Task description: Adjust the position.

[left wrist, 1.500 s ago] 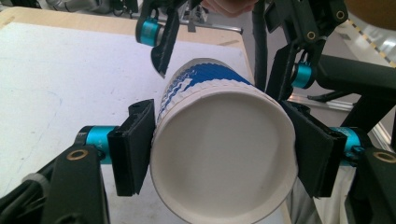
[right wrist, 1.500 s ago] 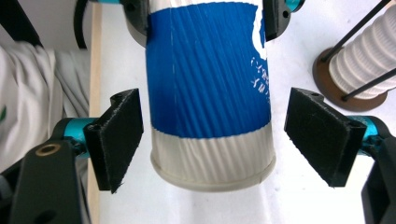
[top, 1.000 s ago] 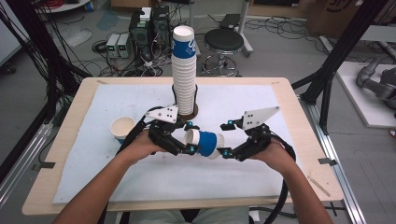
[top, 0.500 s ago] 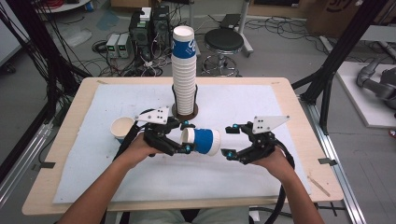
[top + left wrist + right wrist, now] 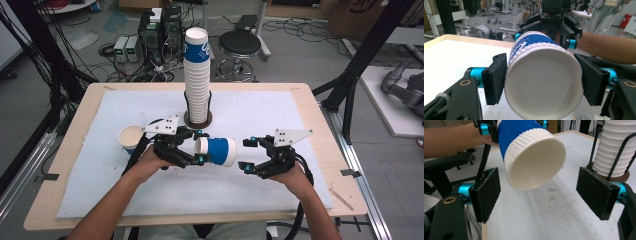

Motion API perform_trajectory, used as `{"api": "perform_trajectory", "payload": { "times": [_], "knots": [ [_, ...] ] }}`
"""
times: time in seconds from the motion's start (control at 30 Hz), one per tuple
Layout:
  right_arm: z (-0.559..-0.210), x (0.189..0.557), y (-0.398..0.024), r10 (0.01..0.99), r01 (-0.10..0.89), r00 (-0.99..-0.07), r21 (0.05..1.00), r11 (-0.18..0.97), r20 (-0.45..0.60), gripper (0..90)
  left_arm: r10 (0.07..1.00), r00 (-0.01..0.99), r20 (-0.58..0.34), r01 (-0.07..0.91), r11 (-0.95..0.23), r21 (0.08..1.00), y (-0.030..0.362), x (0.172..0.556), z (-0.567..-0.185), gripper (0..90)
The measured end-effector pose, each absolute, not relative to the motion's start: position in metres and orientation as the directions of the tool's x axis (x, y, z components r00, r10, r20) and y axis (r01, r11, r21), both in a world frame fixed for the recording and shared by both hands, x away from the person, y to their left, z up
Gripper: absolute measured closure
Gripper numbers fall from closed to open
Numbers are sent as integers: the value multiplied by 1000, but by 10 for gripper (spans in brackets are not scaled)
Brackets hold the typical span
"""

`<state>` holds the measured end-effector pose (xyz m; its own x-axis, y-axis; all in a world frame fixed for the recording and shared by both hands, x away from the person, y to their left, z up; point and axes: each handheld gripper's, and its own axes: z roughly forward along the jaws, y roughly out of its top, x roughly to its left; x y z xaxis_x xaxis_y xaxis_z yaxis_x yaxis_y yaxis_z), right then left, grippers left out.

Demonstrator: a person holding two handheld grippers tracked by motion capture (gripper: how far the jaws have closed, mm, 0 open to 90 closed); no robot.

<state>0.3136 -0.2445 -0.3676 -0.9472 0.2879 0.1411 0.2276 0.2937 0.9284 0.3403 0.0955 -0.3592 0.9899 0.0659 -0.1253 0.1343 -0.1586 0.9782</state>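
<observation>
A blue-and-white ribbed paper cup (image 5: 216, 151) lies on its side in the air above the white mat (image 5: 280, 115). My left gripper (image 5: 197, 147) is shut on its left end. In the left gripper view both black pads (image 5: 495, 78) press the cup (image 5: 544, 75) from either side. My right gripper (image 5: 246, 154) stands open just right of the cup, with a small gap between them. In the right gripper view the cup's round end (image 5: 534, 157) hangs above and ahead of the spread pads (image 5: 596, 192), touching neither. My right gripper (image 5: 541, 195) holds nothing.
A tall stack of matching cups (image 5: 197, 75) stands in a round wire holder (image 5: 198, 119) at the mat's back centre, close behind the held cup. A single upright cup (image 5: 131, 137) sits left of my left hand. The wooden table edge (image 5: 320, 130) runs along the right.
My right gripper has drawn back to the right and sunk a little, opening a gap between it and the cup. The left gripper and the cup have stayed almost still.
</observation>
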Motion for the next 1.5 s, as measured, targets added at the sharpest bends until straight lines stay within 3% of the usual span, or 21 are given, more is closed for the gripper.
{"api": "perform_trajectory", "payload": {
  "times": [1.1,1.5],
  "knots": [
    [-381,315,-229,174,270,-957,931,245,232,182,-26,988,-151,148,-82,986,82,337,-365,299],
    [-379,315,-233,161,238,-966,942,235,204,295,-26,991,-130,128,-85,988,83,336,-365,311]
  ]
}}
